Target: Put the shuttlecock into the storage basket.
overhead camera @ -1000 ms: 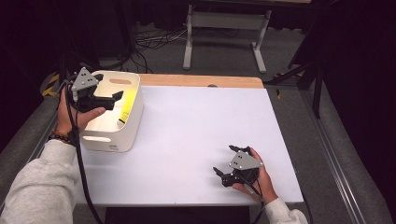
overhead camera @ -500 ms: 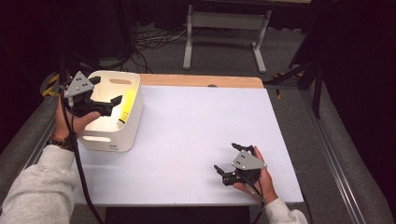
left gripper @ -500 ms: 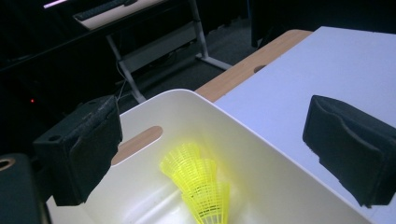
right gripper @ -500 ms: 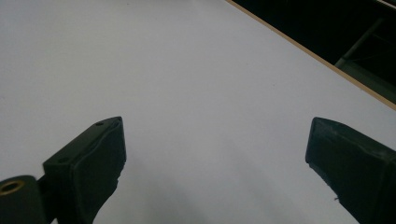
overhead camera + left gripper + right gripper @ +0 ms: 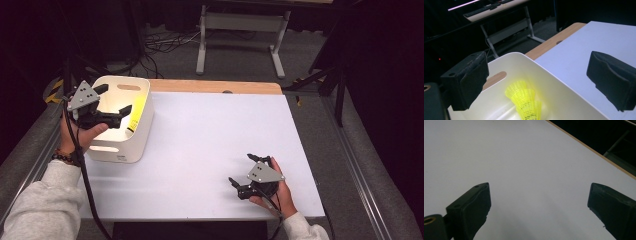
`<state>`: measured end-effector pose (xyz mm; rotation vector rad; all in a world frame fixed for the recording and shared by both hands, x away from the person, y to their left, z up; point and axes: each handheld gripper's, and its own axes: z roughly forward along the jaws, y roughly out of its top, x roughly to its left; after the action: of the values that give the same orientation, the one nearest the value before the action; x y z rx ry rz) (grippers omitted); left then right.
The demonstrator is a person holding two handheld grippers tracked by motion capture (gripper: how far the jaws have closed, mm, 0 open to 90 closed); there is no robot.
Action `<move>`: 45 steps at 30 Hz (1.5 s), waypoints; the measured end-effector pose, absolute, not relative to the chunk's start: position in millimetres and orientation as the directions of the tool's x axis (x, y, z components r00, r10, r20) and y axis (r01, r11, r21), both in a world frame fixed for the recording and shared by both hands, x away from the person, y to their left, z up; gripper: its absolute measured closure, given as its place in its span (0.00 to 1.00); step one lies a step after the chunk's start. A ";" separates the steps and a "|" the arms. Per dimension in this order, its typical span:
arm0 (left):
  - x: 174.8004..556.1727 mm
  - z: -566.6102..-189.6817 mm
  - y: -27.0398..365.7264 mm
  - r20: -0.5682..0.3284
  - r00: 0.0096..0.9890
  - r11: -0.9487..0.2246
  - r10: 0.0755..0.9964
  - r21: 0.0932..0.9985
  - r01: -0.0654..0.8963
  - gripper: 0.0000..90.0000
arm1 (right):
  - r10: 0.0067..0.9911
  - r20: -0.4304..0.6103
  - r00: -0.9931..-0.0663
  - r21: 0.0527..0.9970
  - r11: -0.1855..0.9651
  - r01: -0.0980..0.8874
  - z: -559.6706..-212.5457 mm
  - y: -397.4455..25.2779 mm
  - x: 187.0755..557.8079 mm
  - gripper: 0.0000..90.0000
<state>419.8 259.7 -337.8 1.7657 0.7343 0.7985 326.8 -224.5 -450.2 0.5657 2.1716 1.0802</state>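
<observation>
High view, from the left: the left tongs (image 5: 112, 99) hang over the open top of a white bin (image 5: 142, 131) that stands at the left edge of the worktop (image 5: 210, 145), jaws spread wide and holding nothing. Inside the bin, against its right-hand wall, lies a stack of yellow shuttlecocks (image 5: 137, 113). The left gripper view looks down between its own two jaws into that bin (image 5: 554, 100) and shows the shuttlecocks (image 5: 525, 101) nested one in another; three skirts can be counted, though the bottom of the stack runs out of the picture, so there may be more.

By my reading, the step in hand is at the bin: the left tongs are empty above the shuttlecocks, either about to reach in or just clear of a drop; which of the two cannot be told. If a pick is meant, the next move calls for lowering the jaws past the rim and closing lightly on the top skirt, since the mesh looks easy to crush.

Farther right, the right tongs (image 5: 241, 169) rest low near the front of the worktop, well apart from the bin, jaws wide and empty; the right gripper view has bare white surface (image 5: 524, 165) between them.

Count: one bin, one stack, two tongs.
</observation>
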 end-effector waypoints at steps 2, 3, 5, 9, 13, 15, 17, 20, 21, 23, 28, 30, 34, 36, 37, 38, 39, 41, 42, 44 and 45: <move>418.1 -338.6 259.3 0.176 0.599 -0.294 0.781 0.950 0.105 0.06 | 0.618 -0.353 -0.703 0.816 0.570 0.092 -450.2 -224.5 326.6 0.06; 418.1 -338.6 259.3 0.176 0.599 -0.294 0.781 0.950 0.105 0.06 | 0.618 -0.353 -0.703 0.816 0.570 0.092 -450.2 -224.5 326.6 0.06; 415.2 -339.9 258.8 0.172 0.602 -0.287 0.780 0.953 0.099 0.06 | 0.618 -0.352 -0.703 0.816 0.570 0.092 -450.3 -224.6 326.6 0.06; 410.7 -341.8 257.9 0.175 0.608 -0.285 0.774 0.955 0.089 0.06 | 0.619 -0.353 -0.702 0.817 0.570 0.092 -450.2 -224.5 326.6 0.06; 406.6 -342.7 257.3 0.177 0.609 -0.287 0.773 0.954 0.087 0.06 | 0.618 -0.356 -0.701 0.814 0.574 0.093 -450.5 -224.1 326.6 0.06; 403.0 -342.4 256.5 0.170 0.611 -0.272 0.773 0.959 0.077 0.06 | 0.617 -0.356 -0.702 0.813 0.575 0.092 -450.6 -223.8 326.5 0.06; 401.0 -342.9 255.0 0.174 0.611 -0.274 0.772 0.959 0.073 0.06 | 0.614 -0.358 -0.704 0.813 0.576 0.089 -450.5 -223.5 326.3 0.06; 399.0 -343.7 254.1 0.175 0.617 -0.274 0.767 0.959 0.068 0.06 | 0.610 -0.358 -0.707 0.812 0.577 0.087 -450.5 -223.1 325.9 0.07; 397.6 -343.9 253.8 0.179 0.616 -0.277 0.767 0.959 0.066 0.06 | 0.609 -0.360 -0.707 0.812 0.578 0.084 -450.3 -222.9 325.5 0.07; 393.9 -344.7 253.0 0.182 0.611 -0.273 0.771 0.960 0.058 0.06 | 0.608 -0.361 -0.707 0.812 0.577 0.083 -450.0 -223.0 325.3 0.07; 388.5 -346.6 250.0 0.189 0.617 -0.275 0.764 0.960 0.046 0.06 | 0.608 -0.362 -0.707 0.811 0.579 0.082 -450.1 -222.5 325.3 0.07; 387.8 -347.2 249.2 0.192 0.620 -0.279 0.761 0.959 0.045 0.06 | 0.610 -0.362 -0.705 0.812 0.578 0.083 -450.1 -222.5 325.4 0.06; 386.2 -349.9 246.8 0.204 0.620 -0.295 0.758 0.955 0.046 0.06 | 0.609 -0.362 -0.705 0.812 0.578 0.082 -450.0 -222.7 325.3 0.07; 385.5 -351.7 247.7 0.196 0.620 -0.282 0.759 0.958 0.043 0.06 | 0.608 -0.363 -0.706 0.811 0.579 0.082 -450.0 -222.5 325.2 0.07; 384.8 -352.1 248.0 0.194 0.621 -0.282 0.760 0.958 0.046 0.06 | 0.607 -0.363 -0.706 0.810 0.580 0.082 -450.1 -222.4 325.1 0.07; 384.0 -352.8 247.8 0.197 0.618 -0.283 0.761 0.958 0.042 0.06 | 0.607 -0.364 -0.706 0.810 0.581 0.082 -450.1 -222.4 325.0 0.07; 382.9 -353.7 247.4 0.198 0.622 -0.282 0.757 0.959 0.038 0.06 | 0.607 -0.364 -0.707 0.810 0.581 0.081 -450.2 -222.4 325.1 0.07; 381.5 -354.4 246.5 0.199 0.626 -0.280 0.754 0.959 0.034 0.06 | 0.608 -0.363 -0.706 0.811 0.580 0.083 -450.4 -222.8 325.5 0.07; 380.5 -354.5 245.9 0.207 0.623 -0.289 0.754 0.957 0.032 0.06 | 0.609 -0.362 -0.706 0.811 0.579 0.084 -450.4 -222.9 325.6 0.07; 378.7 -355.6 244.0 0.223 0.620 -0.300 0.753 0.954 0.021 0.06 | 0.608 -0.362 -0.706 0.810 0.580 0.084 -450.6 -222.7 325.7 0.07; 377.9 -355.7 243.8 0.225 0.624 -0.303 0.748 0.953 0.019 0.06 | 0.607 -0.363 -0.707 0.809 0.582 0.084 -450.6 -222.5 325.6 0.07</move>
<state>377.9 243.8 -355.7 1.7430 0.6282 0.8233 325.6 -222.5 -450.6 0.5470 2.1785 1.0698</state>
